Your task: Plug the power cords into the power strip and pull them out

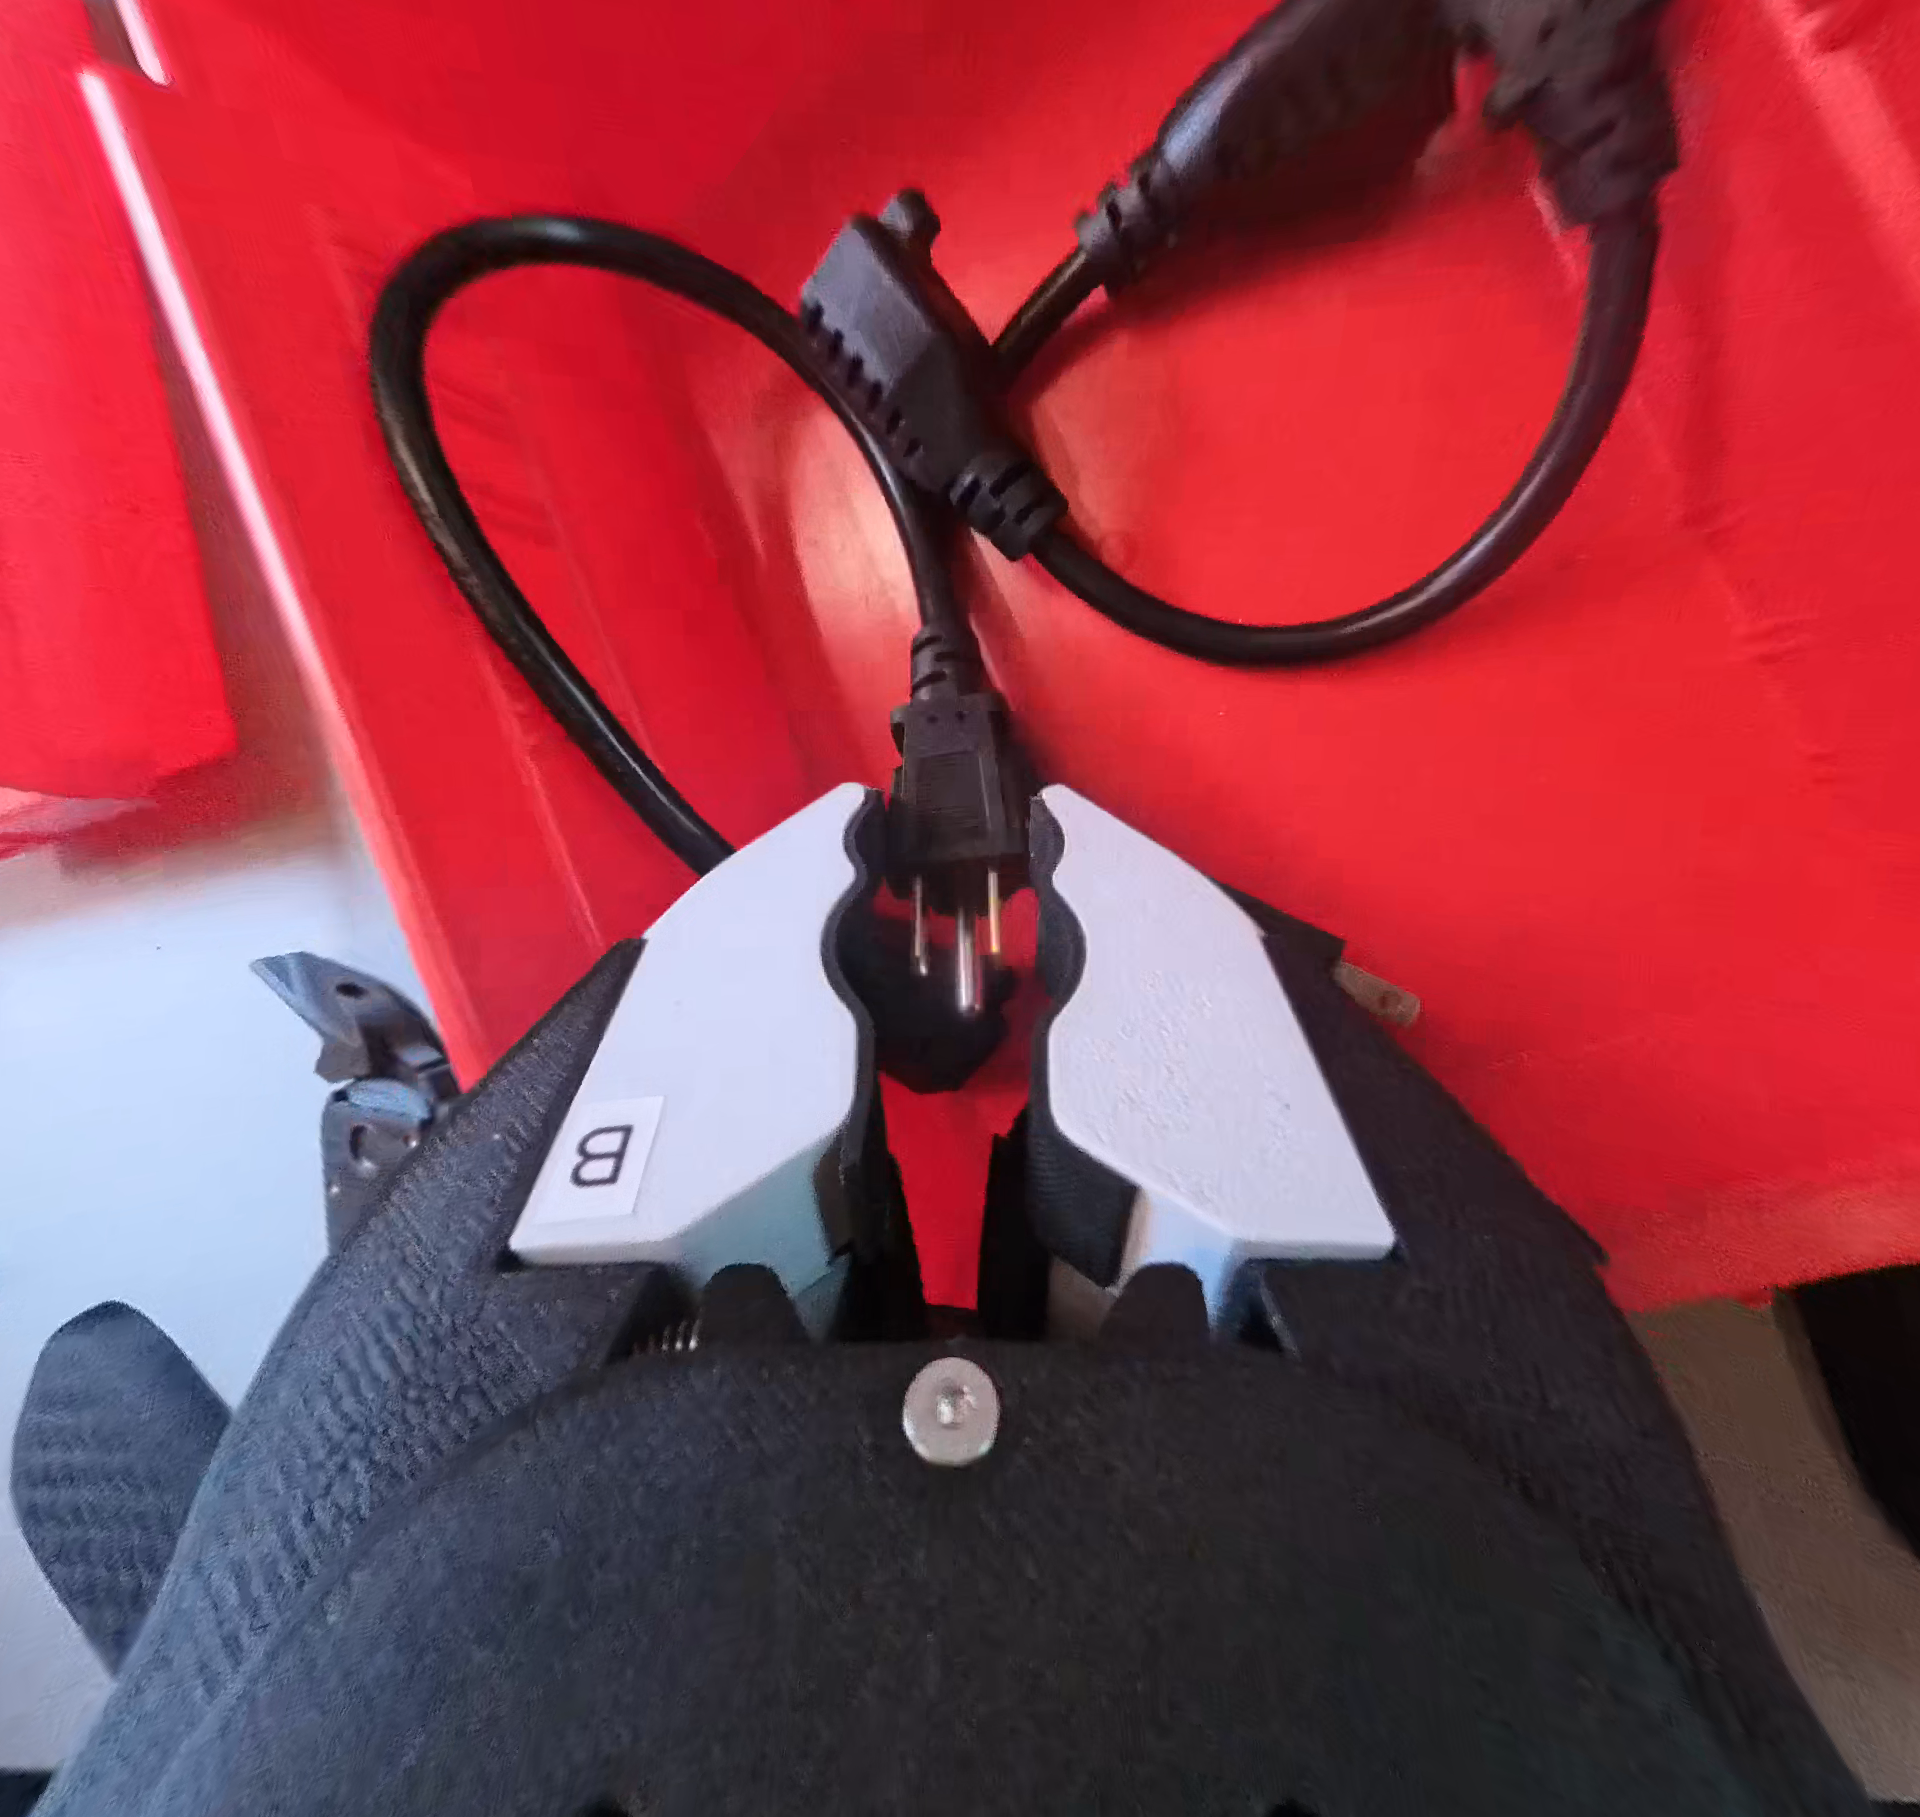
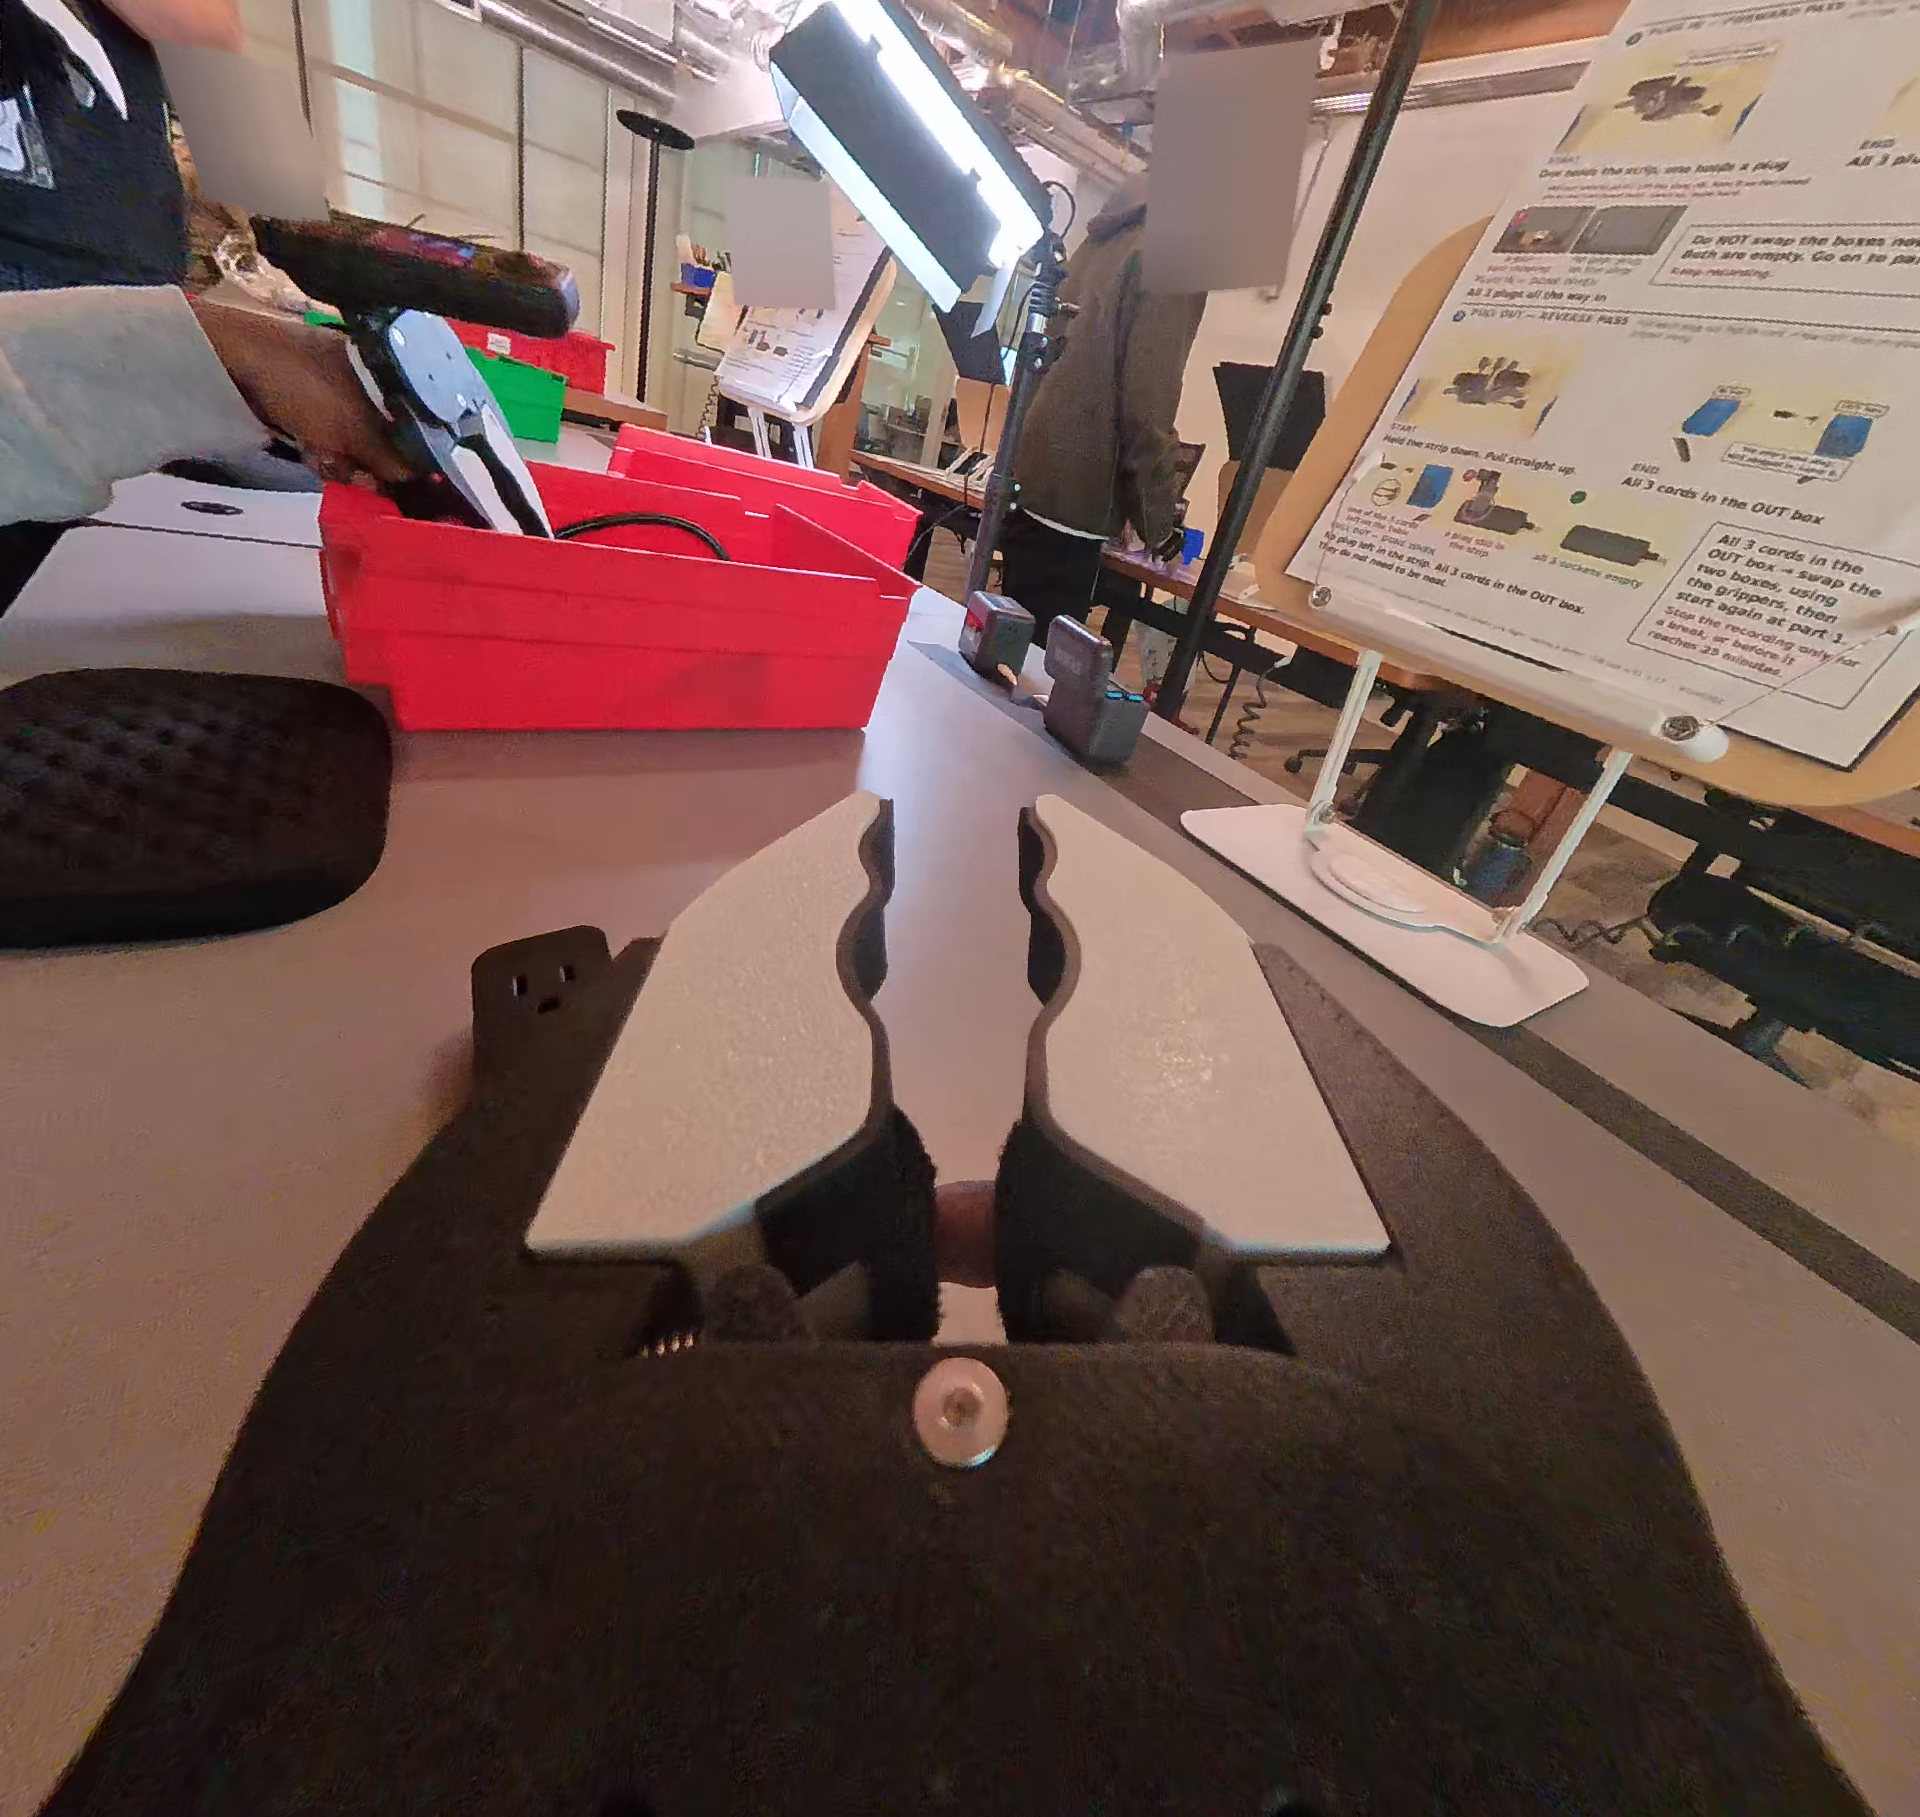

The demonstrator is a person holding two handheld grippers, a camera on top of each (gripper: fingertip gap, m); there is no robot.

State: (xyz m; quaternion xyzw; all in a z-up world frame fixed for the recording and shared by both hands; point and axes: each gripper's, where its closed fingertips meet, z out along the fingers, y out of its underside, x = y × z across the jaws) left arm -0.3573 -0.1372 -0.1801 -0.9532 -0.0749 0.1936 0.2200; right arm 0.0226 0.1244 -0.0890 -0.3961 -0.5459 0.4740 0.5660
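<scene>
In the left wrist view my left gripper [image 1: 954, 822] is down inside the red bin [image 1: 1351, 832], shut on a black three-prong plug [image 1: 951, 791]. The prongs point back between the fingers. Its black cord [image 1: 436, 479] loops over the bin floor. A second cord's plug [image 1: 904, 365] and a larger blurred connector [image 1: 1538, 53] lie beyond. In the right wrist view my right gripper [image 2: 956, 832] hovers low over the grey table [image 2: 260, 1196], jaws apart and empty. The black power strip [image 2: 540, 988] shows one outlet beside the left finger, the rest hidden under the gripper. The left gripper [image 2: 488, 479] reaches into the red bin [image 2: 603, 645].
A black foam pad [image 2: 156, 801] lies left of the strip. A second red bin [image 2: 769, 489] stands behind the first. An instruction sheet on a white stand [image 2: 1662, 417] is at the right, with two small devices [image 2: 1081, 697] near it. A person [image 2: 1101, 417] stands beyond the table. About 45 centimeters separates my left fingertips from my right. To the larger blurred connector [image 1: 1538, 53]: left tips about 12 centimeters, right tips about 35 centimeters.
</scene>
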